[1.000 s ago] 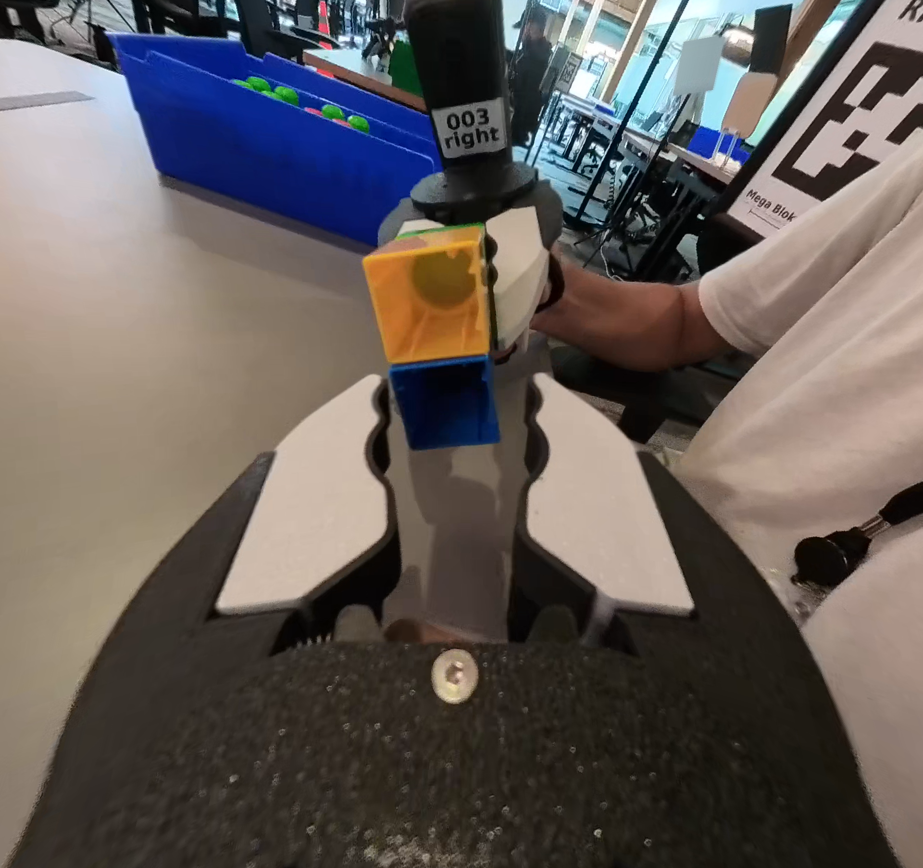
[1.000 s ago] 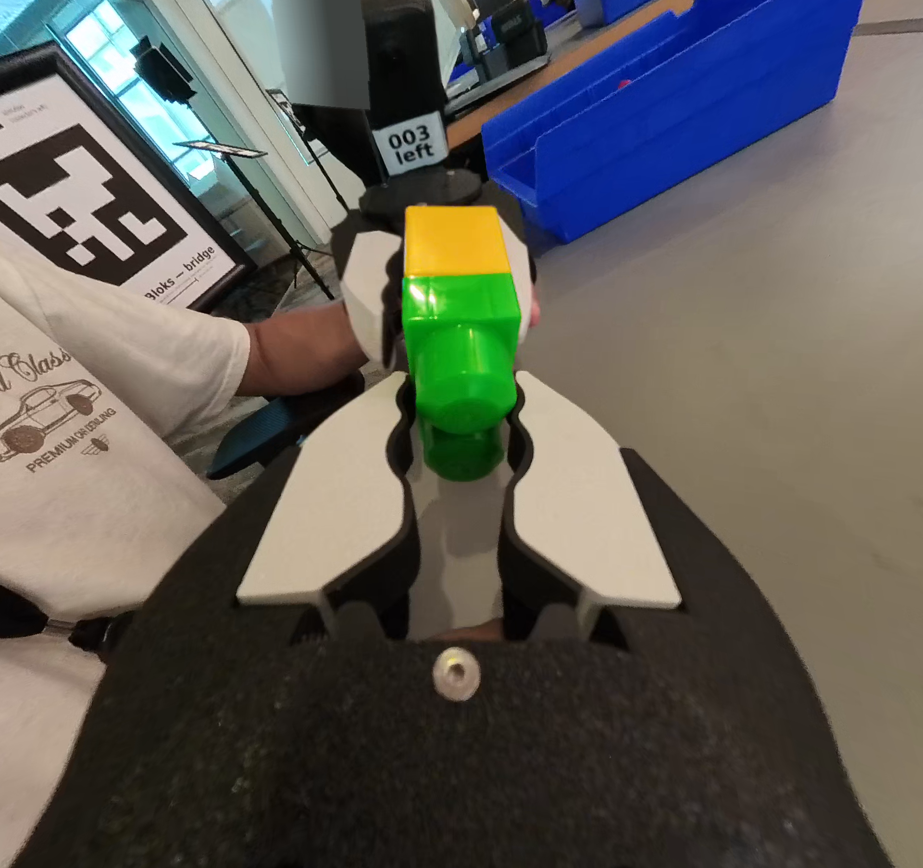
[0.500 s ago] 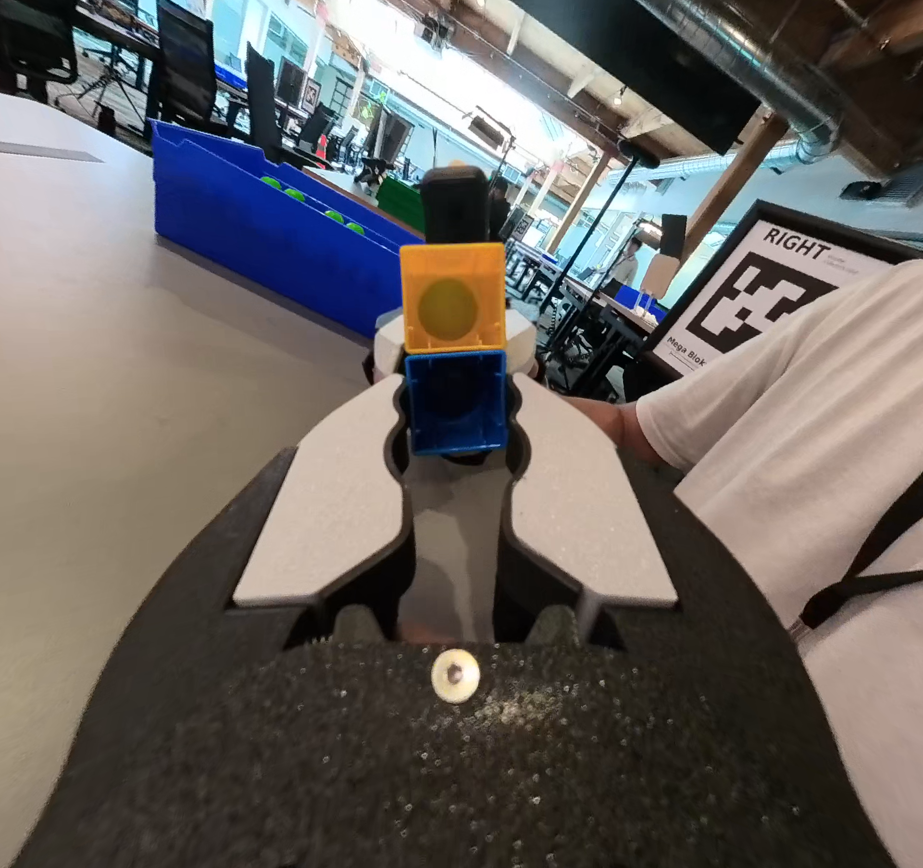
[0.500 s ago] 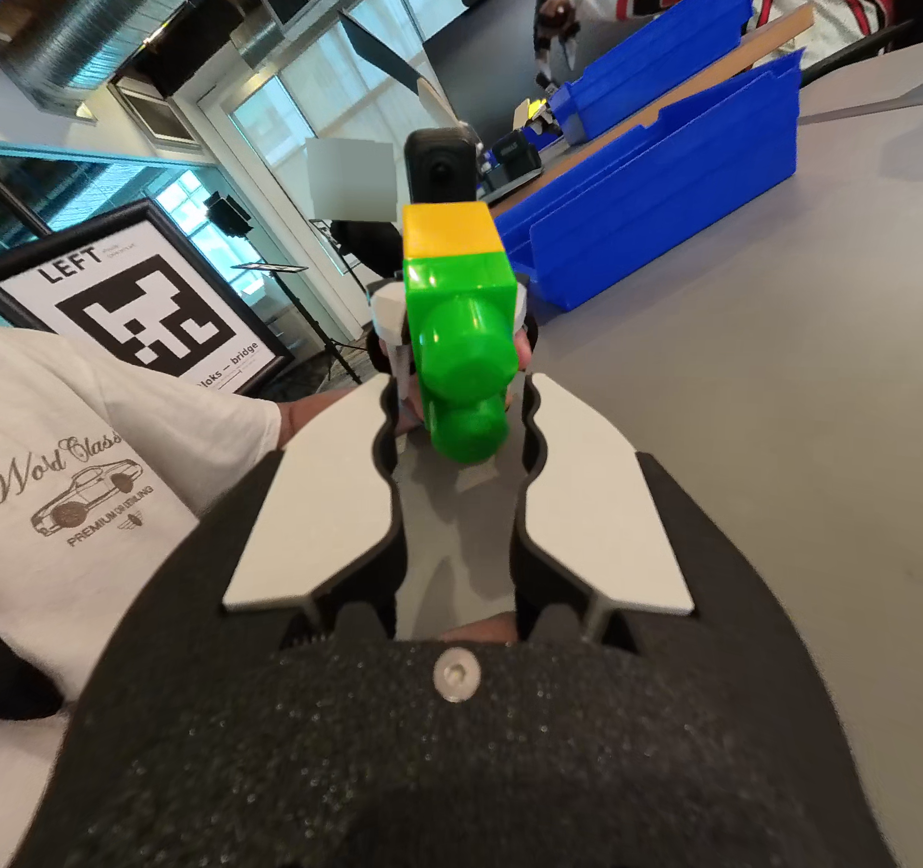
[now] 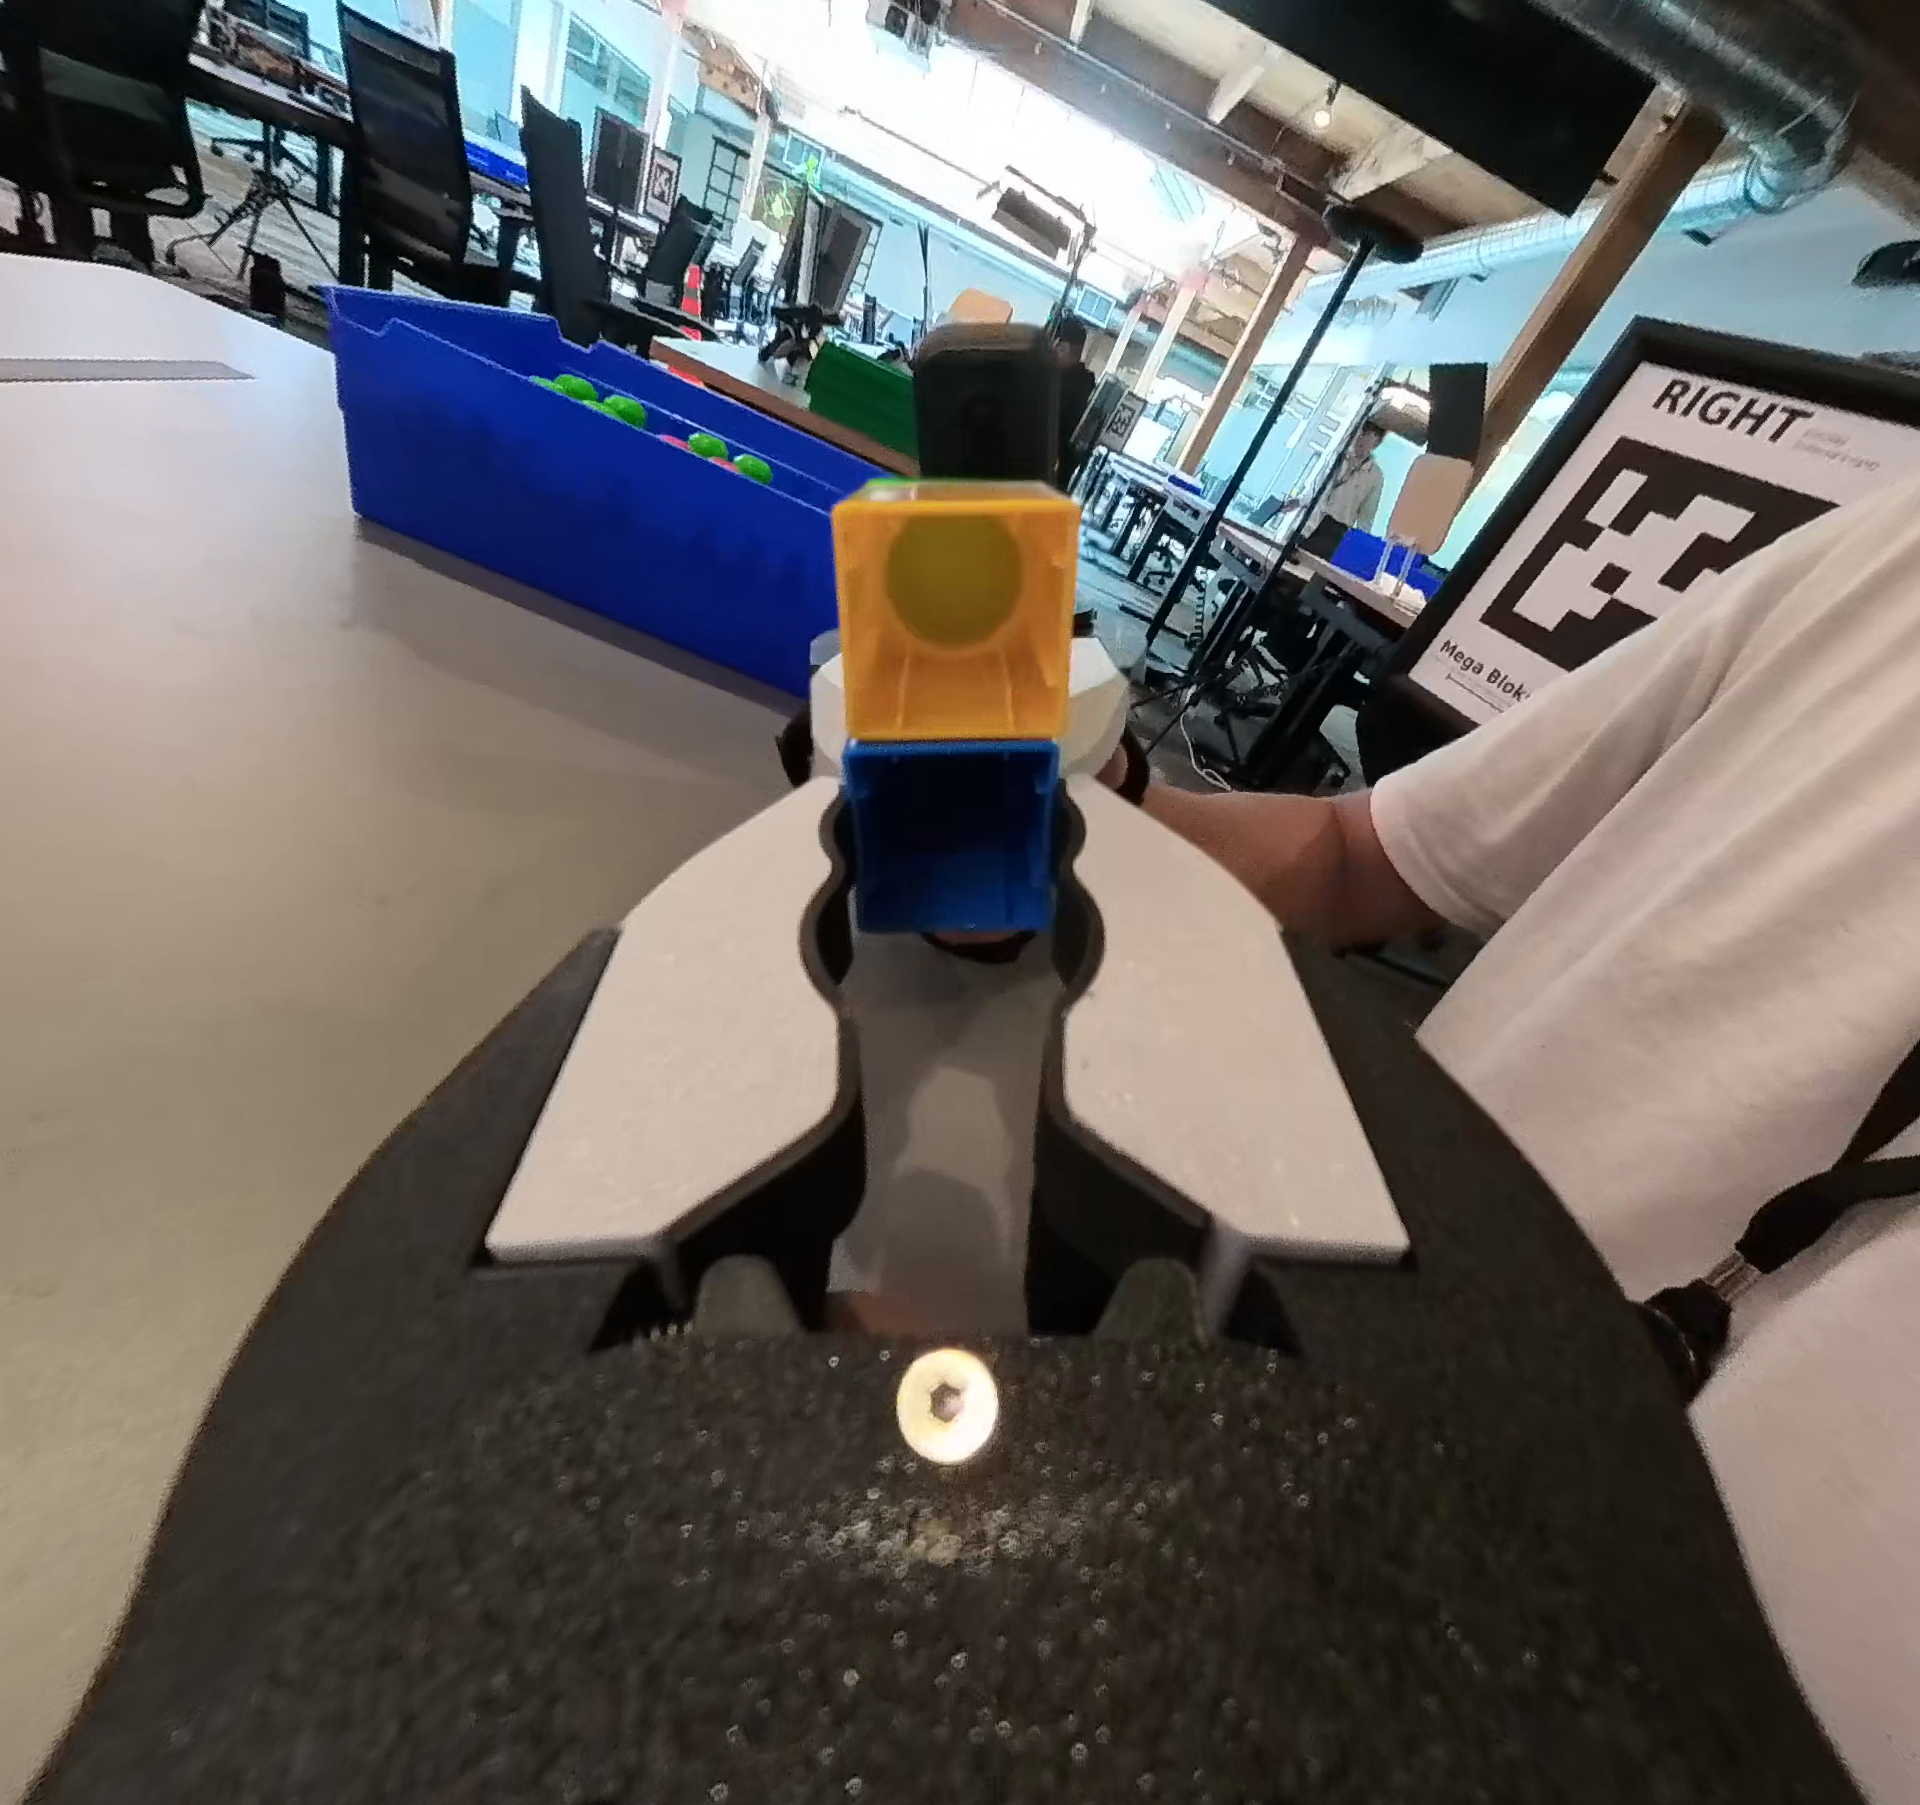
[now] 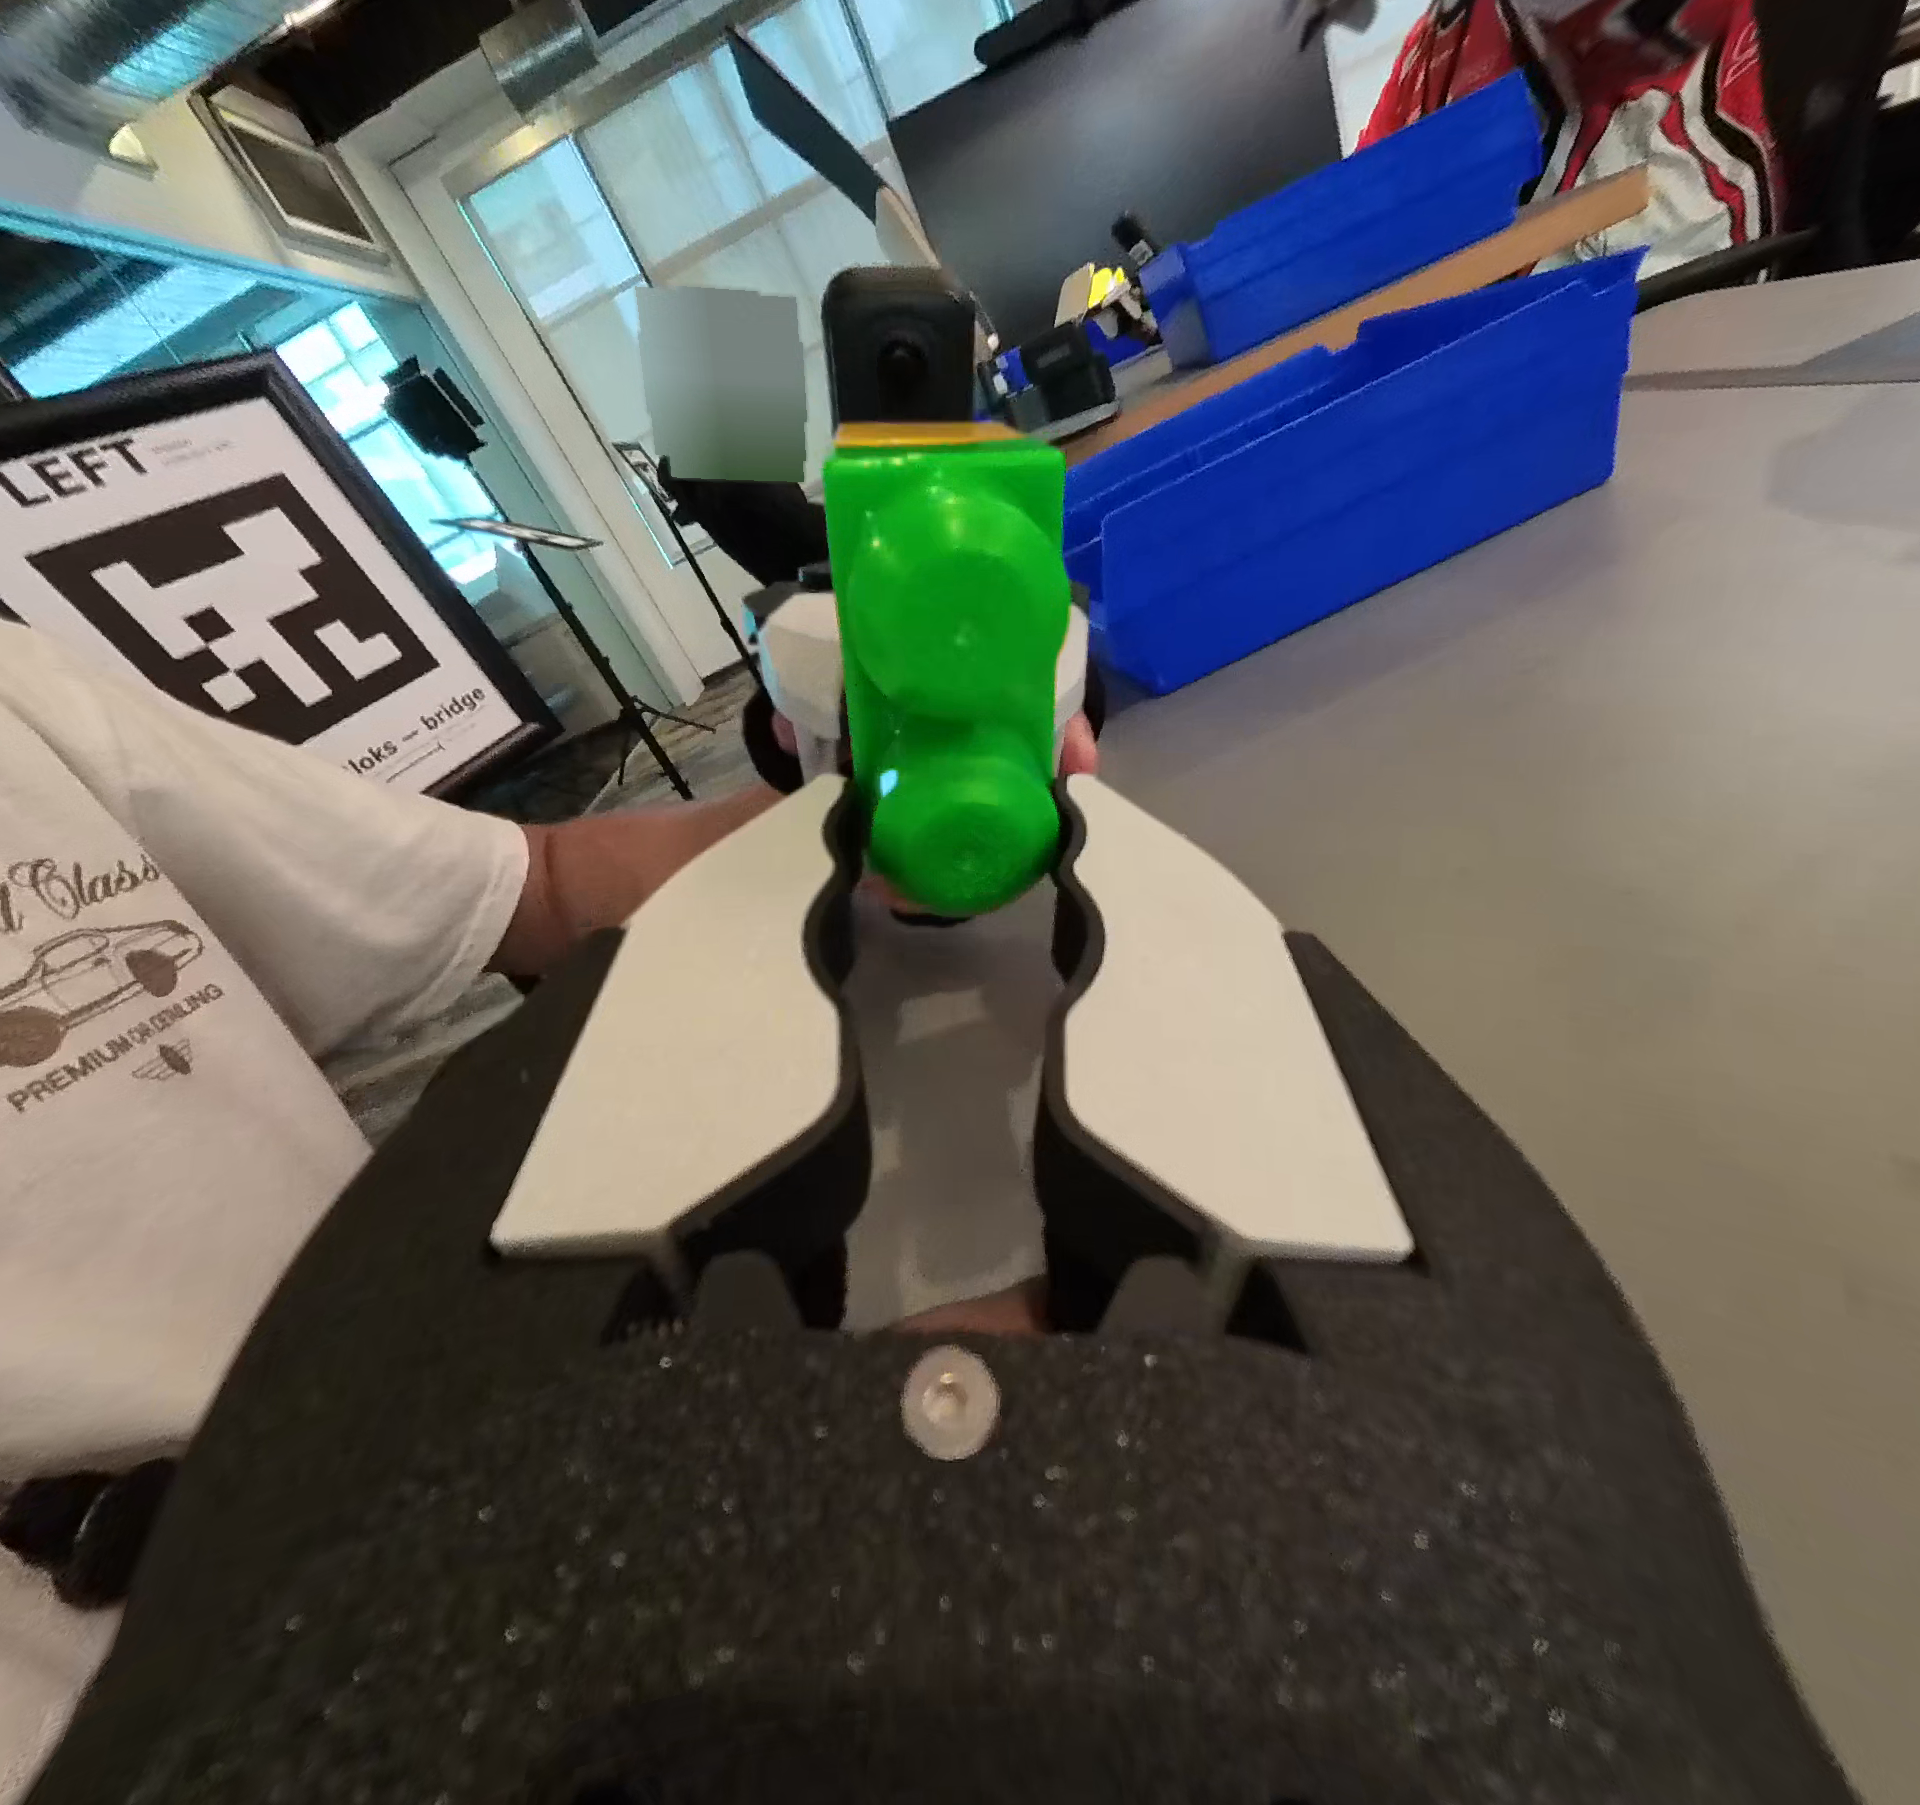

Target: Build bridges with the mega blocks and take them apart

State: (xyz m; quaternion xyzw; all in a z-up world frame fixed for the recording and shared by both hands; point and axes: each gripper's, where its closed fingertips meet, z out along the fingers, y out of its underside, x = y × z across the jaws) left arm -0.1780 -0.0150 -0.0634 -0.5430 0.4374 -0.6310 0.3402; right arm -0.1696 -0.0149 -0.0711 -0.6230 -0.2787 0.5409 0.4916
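left hand-held gripper (image 5: pixel 951 862) gripping blue block (image 5: pixel 948 836); right hand-held gripper (image 6: pixel 954 846) gripping green block (image 6: pixel 948 675)

Grey table (image 5: pixel 312 716), framed marker sign (image 6: pixel 249 602), perhaps chairs (image 5: pixel 416 155)

quick count: three joined blocks, one orange block (image 5: pixel 951 612), one blue block (image 5: pixel 948 846), one two-stud green block (image 6: pixel 948 675). two grippers, left gripper (image 5: pixel 948 882) and right gripper (image 6: pixel 948 851). one blue bin (image 5: pixel 582 498) by the table's (image 5: pixel 260 768) far edge, two framed marker signs (image 5: pixel 1704 529) (image 6: pixel 249 592).
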